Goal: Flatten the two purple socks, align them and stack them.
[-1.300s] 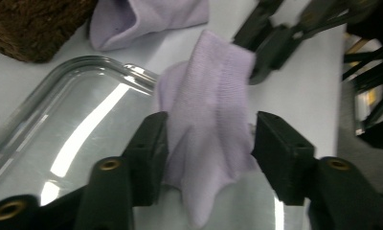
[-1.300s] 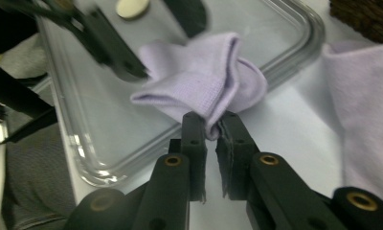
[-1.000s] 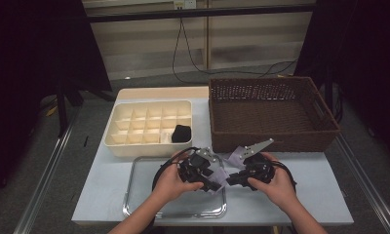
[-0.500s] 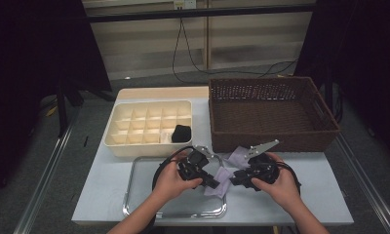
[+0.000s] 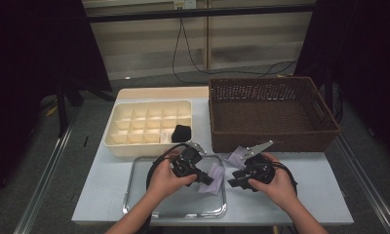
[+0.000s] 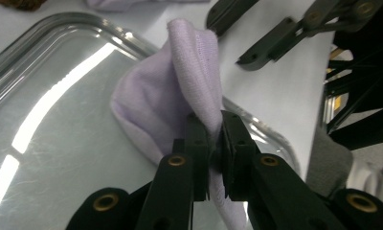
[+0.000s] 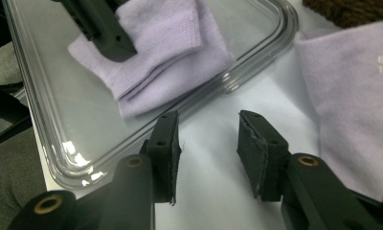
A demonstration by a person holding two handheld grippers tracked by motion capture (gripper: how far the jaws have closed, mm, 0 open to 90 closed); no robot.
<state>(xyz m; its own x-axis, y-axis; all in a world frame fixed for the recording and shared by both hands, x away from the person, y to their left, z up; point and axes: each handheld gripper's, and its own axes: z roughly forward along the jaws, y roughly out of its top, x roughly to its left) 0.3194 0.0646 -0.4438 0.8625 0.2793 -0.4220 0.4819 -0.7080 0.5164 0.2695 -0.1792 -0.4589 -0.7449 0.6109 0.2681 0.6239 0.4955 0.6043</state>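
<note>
A folded lilac sock (image 6: 165, 96) lies on the right part of the metal tray (image 6: 36, 48), its edge reaching over the rim. My left gripper (image 6: 213, 125) has just been closing and is shut on a raised fold of that sock (image 5: 216, 171). My right gripper (image 7: 208, 124) has just been opening; its jaws stand apart over the white table with nothing between them, just right of the tray's rim (image 7: 256, 67). A second lilac sock (image 7: 357, 86) lies on the table beside the right gripper (image 5: 233, 181). In the high view the left gripper (image 5: 208, 178) points right.
A cream box with several compartments (image 5: 134, 127) stands behind the tray (image 5: 173, 207), with a black bundle (image 5: 182, 132) in its near right cell. A brown wicker basket (image 5: 271, 112) stands at the back right. The table's front edge is close to both hands.
The left gripper's jaws have closed on the sock over the tray. The right gripper's jaws have opened off it and drawn slightly away to the right.
</note>
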